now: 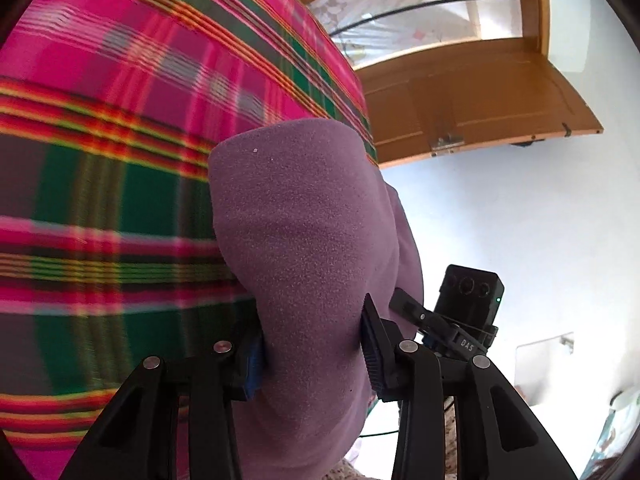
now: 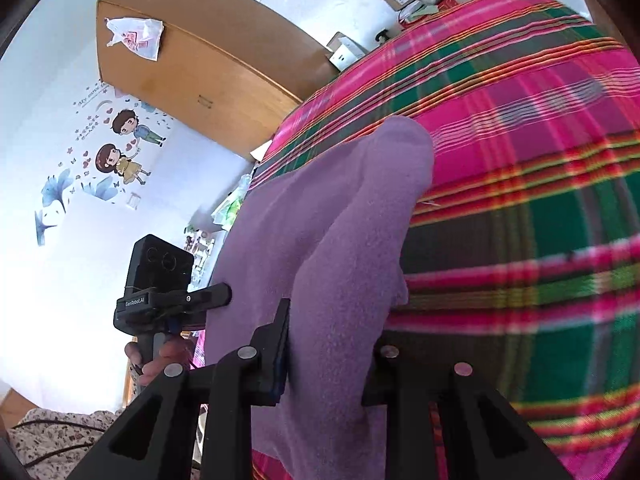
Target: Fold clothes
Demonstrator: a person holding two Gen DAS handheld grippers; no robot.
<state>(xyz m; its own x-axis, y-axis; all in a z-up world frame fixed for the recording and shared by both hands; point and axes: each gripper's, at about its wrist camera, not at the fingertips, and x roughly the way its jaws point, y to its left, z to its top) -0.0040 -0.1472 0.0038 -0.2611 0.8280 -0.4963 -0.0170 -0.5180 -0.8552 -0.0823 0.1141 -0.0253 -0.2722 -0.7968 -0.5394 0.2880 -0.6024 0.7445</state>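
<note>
Both grippers clamp one purple fleece garment and hold it up over a bed spread with a bright plaid sheet. The left gripper (image 1: pixel 312 352) has its pads pressed into a thick bunch of the garment (image 1: pixel 304 232), jaws held fairly wide by the bulk between them. The right gripper (image 2: pixel 332 364) bites a narrower fold of the same cloth (image 2: pixel 340 240), which rises between its fingers to a rounded peak at the far end. Each wrist view catches the other tool close alongside: the right gripper sits just to the right in the left view, and the left gripper, with a hand (image 2: pixel 160 360) around its handle, sits just to the left in the right view.

The plaid sheet (image 1: pixel 100 160) fills the space beyond the garment, blurred. Beyond the bed stand a wooden door (image 1: pixel 472 96) and, on the other side, a wooden cabinet (image 2: pixel 192 72) and a wall with cartoon stickers (image 2: pixel 120 148).

The step in hand appears to be carrying a held edge across to make a fold. Doing it well likely means keeping both grips firm, moving the two hands level and together so the cloth stays taut between them, and lowering the edge flat onto the sheet before letting go; a bunched bite like the left one may leave a lumpy crease.
</note>
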